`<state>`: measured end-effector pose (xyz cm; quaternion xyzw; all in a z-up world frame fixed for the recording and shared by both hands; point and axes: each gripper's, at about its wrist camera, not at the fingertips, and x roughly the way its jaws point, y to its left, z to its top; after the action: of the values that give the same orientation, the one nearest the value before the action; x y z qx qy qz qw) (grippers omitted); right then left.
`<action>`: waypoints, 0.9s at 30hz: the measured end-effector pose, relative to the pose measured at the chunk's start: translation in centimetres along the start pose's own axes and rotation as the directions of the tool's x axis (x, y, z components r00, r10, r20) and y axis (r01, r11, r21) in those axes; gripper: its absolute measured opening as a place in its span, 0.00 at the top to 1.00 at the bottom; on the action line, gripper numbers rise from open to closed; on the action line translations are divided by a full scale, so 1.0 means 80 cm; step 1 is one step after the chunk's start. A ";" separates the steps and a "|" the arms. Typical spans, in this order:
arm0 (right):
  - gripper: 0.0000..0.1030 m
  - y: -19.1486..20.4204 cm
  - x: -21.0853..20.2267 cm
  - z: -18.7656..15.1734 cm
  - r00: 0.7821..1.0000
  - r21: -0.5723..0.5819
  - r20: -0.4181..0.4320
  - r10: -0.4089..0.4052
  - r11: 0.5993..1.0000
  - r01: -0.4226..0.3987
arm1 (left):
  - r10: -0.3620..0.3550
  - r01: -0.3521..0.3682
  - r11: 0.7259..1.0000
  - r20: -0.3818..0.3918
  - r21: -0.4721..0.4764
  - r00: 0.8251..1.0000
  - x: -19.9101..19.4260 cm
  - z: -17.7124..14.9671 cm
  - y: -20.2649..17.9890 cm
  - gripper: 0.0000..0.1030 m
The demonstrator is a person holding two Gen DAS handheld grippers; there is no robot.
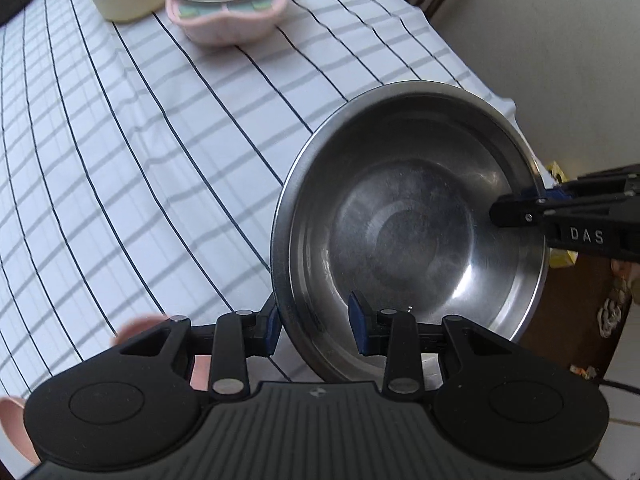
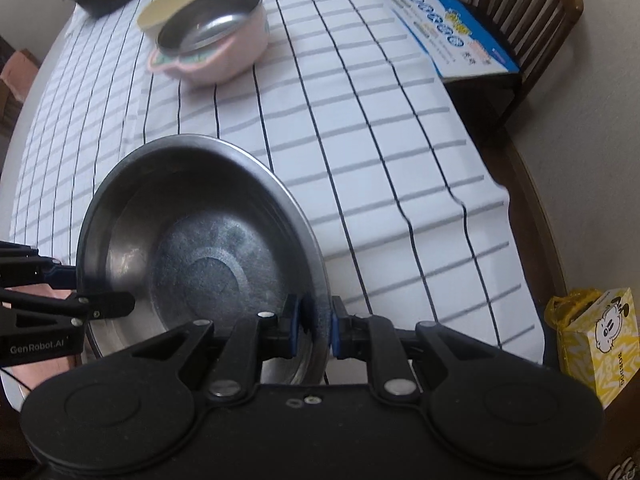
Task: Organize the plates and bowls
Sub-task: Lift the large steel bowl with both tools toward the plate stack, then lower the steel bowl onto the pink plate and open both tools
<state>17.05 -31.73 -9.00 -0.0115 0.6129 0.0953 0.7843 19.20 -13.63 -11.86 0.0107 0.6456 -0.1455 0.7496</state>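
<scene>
Big steel bowl (image 1: 412, 216) is up off the bench (image 1: 140, 152), tilted, w/ both claws on its rim. Left claw (image 1: 316, 326) straddles the near rim, fingers a bit apart, one outside, one inside. Right claw (image 2: 318, 328) is pinched tight on the opposite rim. Far across the striped cloth, a smaller steel bowl (image 2: 208, 20) sits nested in a pink bowl (image 2: 224, 60), cream bowl (image 2: 168, 6) just beside

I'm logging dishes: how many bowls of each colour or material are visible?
Steel bowls: 2, the big steel bowl and the small steel bowl nested in the pink one
Pink bowls: 1, pink bowl
Cream bowls: 1, cream bowl
Total: 4
</scene>
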 end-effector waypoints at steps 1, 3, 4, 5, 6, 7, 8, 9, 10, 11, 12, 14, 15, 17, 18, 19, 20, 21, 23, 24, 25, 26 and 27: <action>0.85 -0.002 0.003 -0.003 1.000 -0.002 -0.014 0.004 1.000 -0.004 | -0.006 0.006 1.000 -0.008 -0.002 1.000 0.003 -0.005 -0.001 0.67; 0.84 -0.005 0.010 -0.013 0.999 0.001 -0.043 0.008 1.000 -0.008 | -0.012 0.012 1.000 -0.024 -0.008 1.000 0.009 -0.015 -0.003 0.67; 0.84 -0.005 0.013 -0.016 0.999 -0.001 -0.052 0.010 1.000 -0.010 | -0.009 0.009 1.000 -0.027 -0.006 1.000 0.011 -0.019 -0.004 0.67; 0.84 -0.005 0.016 -0.019 0.998 -0.001 -0.058 0.012 1.000 -0.012 | -0.005 0.005 1.000 -0.031 -0.002 1.000 0.013 -0.022 -0.006 0.67; 0.84 -0.005 0.018 -0.021 0.998 -0.001 -0.062 0.013 1.000 -0.013 | 0.000 0.000 1.000 -0.034 -0.002 0.999 0.015 -0.025 -0.007 0.67; 0.84 -0.004 0.019 -0.022 0.998 -0.003 -0.062 0.012 1.000 -0.012 | 0.001 -0.001 1.000 -0.036 -0.005 0.999 0.017 -0.027 -0.007 0.67; 0.84 -0.003 0.021 -0.023 0.998 -0.004 -0.062 0.013 1.000 -0.013 | 0.003 -0.003 1.000 -0.038 -0.006 0.999 0.019 -0.029 -0.007 0.67; 0.84 -0.002 0.022 -0.023 0.998 -0.002 -0.061 0.013 1.000 -0.013 | 0.006 -0.006 1.000 -0.037 -0.008 0.999 0.021 -0.030 -0.007 0.67; 0.84 -0.002 0.023 -0.024 0.998 -0.004 -0.060 0.013 1.000 -0.013 | 0.008 -0.008 1.000 -0.036 -0.013 0.999 0.022 -0.030 -0.006 0.67; 0.85 -0.001 0.024 -0.024 0.998 -0.002 -0.060 0.015 1.000 -0.015 | 0.010 -0.010 1.000 -0.034 -0.015 0.999 0.023 -0.030 -0.006 0.67; 0.85 -0.002 0.025 -0.024 0.998 0.007 -0.062 0.019 1.000 -0.018 | 0.014 -0.015 1.000 -0.030 -0.016 0.999 0.023 -0.030 -0.007 0.67; 0.84 -0.002 0.028 -0.023 0.998 0.011 -0.064 0.022 1.000 -0.021 | 0.024 -0.024 1.000 -0.023 -0.018 0.999 0.024 -0.029 -0.007 0.67; 0.84 -0.003 0.029 -0.023 0.998 0.013 -0.062 0.021 1.000 -0.021 | 0.030 -0.031 0.999 -0.019 -0.018 0.999 0.025 -0.028 -0.008 0.67; 0.84 -0.001 0.032 -0.022 0.998 0.014 -0.058 0.020 1.000 -0.019 | 0.034 -0.034 0.999 -0.016 -0.027 0.999 0.025 -0.027 -0.007 0.67; 0.84 -0.001 0.032 -0.021 0.998 0.013 -0.053 0.019 1.000 -0.019 | 0.035 -0.035 0.999 -0.015 -0.028 0.999 0.026 -0.027 -0.006 0.67; 0.84 0.000 0.033 -0.020 0.999 0.011 -0.049 0.016 1.000 -0.016 | 0.037 -0.037 0.999 -0.012 -0.027 0.999 0.027 -0.027 -0.006 0.67; 0.83 0.001 0.033 -0.020 0.999 0.009 -0.046 0.013 1.000 -0.013 | 0.040 -0.041 0.999 -0.010 -0.027 0.999 0.027 -0.027 -0.006 0.67; 0.83 0.001 0.033 -0.019 0.999 0.010 -0.043 0.012 1.000 -0.012 | 0.041 -0.041 0.999 -0.007 -0.027 0.999 0.028 -0.027 -0.007 0.67; 0.83 0.002 0.035 -0.019 0.999 0.013 -0.040 0.009 1.000 -0.009 | 0.040 -0.040 0.999 0.000 -0.027 0.999 0.028 -0.027 -0.006 0.67; 0.83 0.002 0.035 -0.019 0.999 0.010 -0.036 0.004 1.000 -0.004 | 0.040 -0.040 0.999 0.003 -0.027 0.999 0.029 -0.027 -0.006 0.67; 0.82 0.003 0.036 -0.020 0.999 0.010 -0.032 -0.001 1.000 0.001 | 0.040 -0.040 0.999 0.006 -0.028 0.999 0.029 -0.027 -0.005 0.67; 0.82 0.004 0.036 -0.021 1.000 0.010 -0.029 -0.004 1.000 0.004 | 0.040 -0.040 0.999 0.008 -0.028 0.999 0.028 -0.028 -0.004 0.67; 0.82 0.005 0.037 -0.022 1.000 0.011 -0.025 -0.006 1.000 0.007 | 0.042 -0.042 0.999 0.010 -0.029 0.999 0.028 -0.027 -0.004 0.67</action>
<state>16.01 -31.20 -12.22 -0.0104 0.6231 0.0893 0.7770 17.30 -13.96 -14.37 0.0126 0.6433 -0.1203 0.7560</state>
